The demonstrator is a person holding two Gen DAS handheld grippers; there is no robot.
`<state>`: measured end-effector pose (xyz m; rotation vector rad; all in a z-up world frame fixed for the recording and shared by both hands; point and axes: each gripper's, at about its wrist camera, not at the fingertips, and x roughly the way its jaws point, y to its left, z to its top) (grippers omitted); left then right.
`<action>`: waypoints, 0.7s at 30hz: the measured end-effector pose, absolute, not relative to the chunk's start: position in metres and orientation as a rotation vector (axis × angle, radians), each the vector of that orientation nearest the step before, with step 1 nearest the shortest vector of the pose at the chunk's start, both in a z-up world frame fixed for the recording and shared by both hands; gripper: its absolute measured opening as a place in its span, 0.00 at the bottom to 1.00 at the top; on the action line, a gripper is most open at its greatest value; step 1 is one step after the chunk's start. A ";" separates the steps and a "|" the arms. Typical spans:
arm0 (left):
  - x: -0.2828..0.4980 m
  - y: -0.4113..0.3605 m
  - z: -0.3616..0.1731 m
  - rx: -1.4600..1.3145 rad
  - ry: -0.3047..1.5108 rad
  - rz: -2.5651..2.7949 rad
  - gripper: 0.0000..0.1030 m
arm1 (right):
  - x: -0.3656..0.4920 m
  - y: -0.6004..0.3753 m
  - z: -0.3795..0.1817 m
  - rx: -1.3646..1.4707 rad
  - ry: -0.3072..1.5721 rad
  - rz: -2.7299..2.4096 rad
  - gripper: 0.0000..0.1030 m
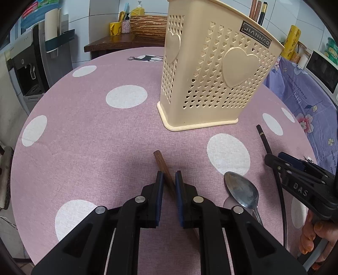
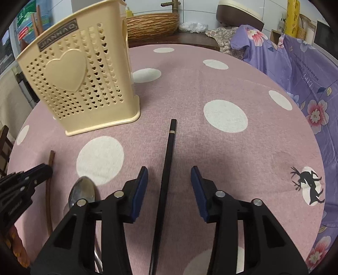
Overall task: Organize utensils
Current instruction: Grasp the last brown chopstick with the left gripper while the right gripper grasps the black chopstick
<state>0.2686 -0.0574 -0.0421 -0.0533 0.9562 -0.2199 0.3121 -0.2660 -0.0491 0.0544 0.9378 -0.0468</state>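
Observation:
A cream perforated utensil holder [image 1: 211, 78] stands on the pink dotted tablecloth [image 1: 95, 148]; it also shows in the right wrist view [image 2: 78, 84]. Several chopsticks [image 1: 258, 11] stand inside it. A brown wooden chopstick [image 1: 161, 164] lies between the pads of my left gripper [image 1: 169, 176], whose jaws stand narrowly apart around it. A black chopstick [image 2: 168, 160] lies between the wide-open jaws of my right gripper [image 2: 169, 173]. A metal spoon [image 1: 243, 190] lies between the two chopsticks; it also shows in the right wrist view [image 2: 83, 190].
A purple floral cloth [image 2: 306, 84] drapes along the table's right side. A woven basket [image 2: 152, 25] and bottles stand on a dark counter behind the table. A water dispenser [image 1: 27, 69] stands at the left.

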 end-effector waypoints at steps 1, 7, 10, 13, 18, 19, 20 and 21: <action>0.269 -0.058 -0.042 -0.054 0.956 -0.218 0.12 | 0.315 -0.265 -0.050 0.047 0.937 -0.052 0.36; 0.268 -0.058 -0.042 -0.071 0.967 -0.200 0.12 | 0.330 -0.265 -0.049 0.040 0.938 -0.053 0.34; 0.266 -0.059 -0.042 -0.073 0.969 -0.196 0.12 | 0.335 -0.266 -0.049 0.042 0.942 -0.060 0.31; 0.262 -0.061 -0.041 -0.071 0.977 -0.191 0.12 | 0.338 -0.267 -0.049 0.044 0.945 -0.064 0.26; 0.261 -0.067 -0.040 -0.055 0.981 -0.180 0.16 | 0.341 -0.267 -0.049 0.049 0.948 -0.067 0.10; 0.261 -0.068 -0.041 -0.049 0.980 -0.178 0.16 | 0.341 -0.268 -0.049 0.050 0.947 -0.067 0.09; 0.261 -0.070 -0.041 -0.038 0.979 -0.177 0.16 | 0.341 -0.268 -0.049 0.050 0.948 -0.066 0.09; 0.261 -0.072 -0.041 -0.032 0.978 -0.176 0.16 | 0.340 -0.267 -0.049 0.049 0.948 -0.065 0.09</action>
